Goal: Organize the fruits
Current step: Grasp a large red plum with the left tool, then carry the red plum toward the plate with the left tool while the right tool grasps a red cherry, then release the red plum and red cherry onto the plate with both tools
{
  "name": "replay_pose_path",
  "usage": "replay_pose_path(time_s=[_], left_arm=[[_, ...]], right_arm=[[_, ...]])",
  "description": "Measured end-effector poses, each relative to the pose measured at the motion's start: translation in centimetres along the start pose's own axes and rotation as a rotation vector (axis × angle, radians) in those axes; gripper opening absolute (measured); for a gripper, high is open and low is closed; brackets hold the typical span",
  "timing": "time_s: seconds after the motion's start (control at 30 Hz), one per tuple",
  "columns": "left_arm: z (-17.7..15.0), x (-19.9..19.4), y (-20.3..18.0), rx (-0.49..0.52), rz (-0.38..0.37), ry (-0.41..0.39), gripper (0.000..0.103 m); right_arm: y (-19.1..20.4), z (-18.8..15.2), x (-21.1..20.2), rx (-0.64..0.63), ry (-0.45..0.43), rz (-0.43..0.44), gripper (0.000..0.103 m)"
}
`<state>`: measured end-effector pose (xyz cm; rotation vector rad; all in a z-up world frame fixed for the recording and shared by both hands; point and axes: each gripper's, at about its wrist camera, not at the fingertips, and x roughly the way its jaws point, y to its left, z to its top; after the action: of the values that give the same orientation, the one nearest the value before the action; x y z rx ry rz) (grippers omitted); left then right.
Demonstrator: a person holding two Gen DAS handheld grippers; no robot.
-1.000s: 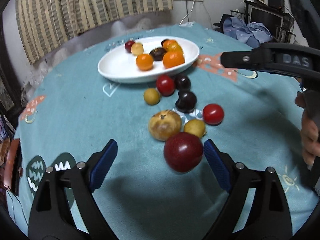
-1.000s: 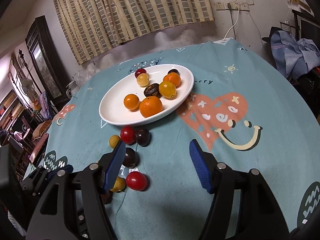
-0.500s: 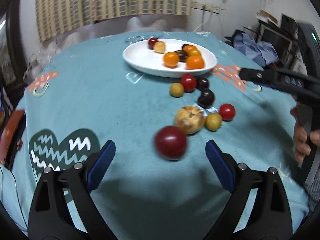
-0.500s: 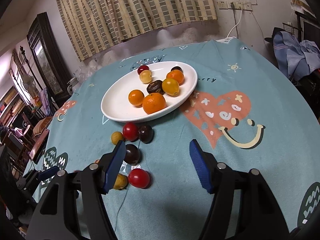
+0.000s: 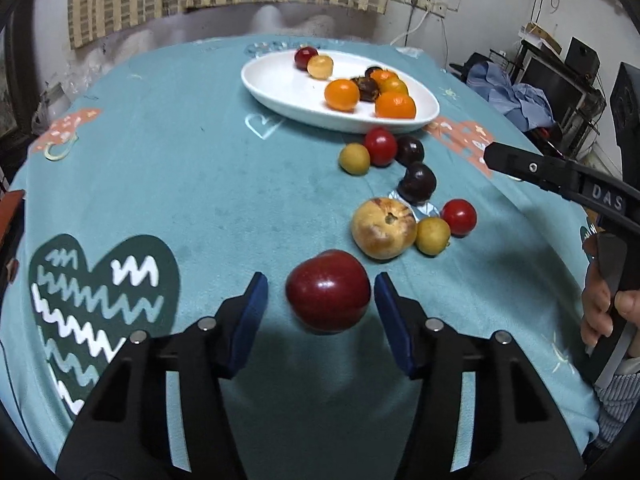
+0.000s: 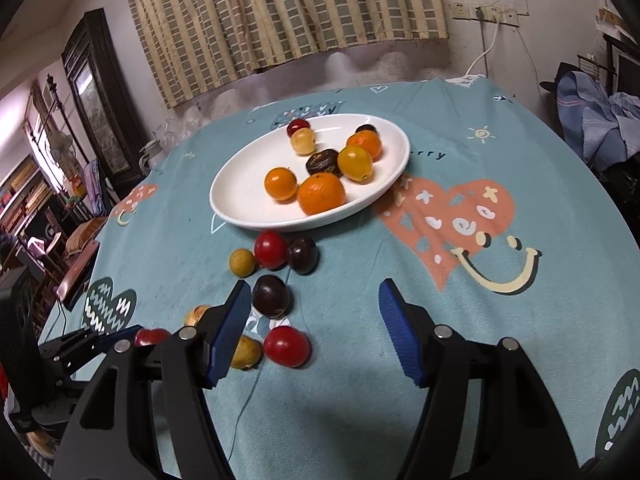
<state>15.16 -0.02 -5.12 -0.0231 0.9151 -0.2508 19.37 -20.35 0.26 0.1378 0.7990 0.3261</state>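
A large dark red plum lies on the teal tablecloth between the blue pads of my left gripper, which is open around it with gaps on both sides. Beyond it lie a yellow-brown apple, small yellow fruits, red tomatoes and dark plums. A white oval plate at the far side holds oranges and other small fruits. My right gripper is open and empty above the cloth, near a dark plum and a red tomato. The plate also shows in the right wrist view.
The round table has a teal cloth with heart prints. A striped curtain hangs behind. Clothes and electronics stand to the right, furniture to the left. The right gripper's arm crosses the left wrist view.
My left gripper has narrowed its jaws around the red plum, which now lies centred between the pads. The right gripper has drifted slightly closer to the loose fruits.
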Motion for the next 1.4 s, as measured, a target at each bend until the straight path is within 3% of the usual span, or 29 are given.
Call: replay_pose_path(time_s=[0.1,0.2,0.4,0.5,0.7,0.83,0.9,1.0,1.13,1.3,1.4], left_arm=[[0.3,0.9,-0.1,-0.01,-0.01,0.033,0.054],[0.4,1.1,-0.2,-0.009,-0.01,0.033,0.044],[0.3,0.9,0.0,-0.018,-0.01,0.024,0.043],[0.3,0.8,0.1,-0.026,0.001,0.019,0.043],[0.3,0.7,0.1,-0.025,0.01,0.019,0.043],[0.2,0.6,0.2,-0.025,0.012,0.017,0.042],[0.3,0.4,0.1,-0.023,0.026,0.005,0.042],[2.0,-0.2,0.3,-0.016,0.053,-0.034,0.042],[7.3,0.0,0.3,-0.005,0.08,-0.077,0.042],[13.2,2.8,-0.1,-0.024,0.107,-0.125,0.042],[15.0,4.9,-0.1,-0.036,0.109,-0.119,0.042]], right_arm=[[0.6,-0.4,0.7,-0.03,0.041,0.028,0.066],[0.8,-0.6,1.3,-0.029,0.074,0.068,0.066],[1.0,-1.0,1.9,-0.038,0.111,0.067,0.063],[1.2,-1.4,2.4,-0.06,0.136,0.039,0.056],[1.6,-2.3,3.5,-0.096,0.175,0.026,0.031],[2.2,-2.3,3.2,-0.128,0.154,0.016,0.029],[1.9,-1.6,1.9,-0.118,0.093,0.014,0.029],[1.2,0.3,-0.1,-0.089,0.02,0.026,0.029],[0.6,4.5,-0.7,-0.084,-0.023,0.003,0.029],[0.2,8.2,2.1,-0.062,-0.03,-0.016,0.029],[-0.8,9.1,4.5,-0.027,-0.044,-0.022,0.029]])
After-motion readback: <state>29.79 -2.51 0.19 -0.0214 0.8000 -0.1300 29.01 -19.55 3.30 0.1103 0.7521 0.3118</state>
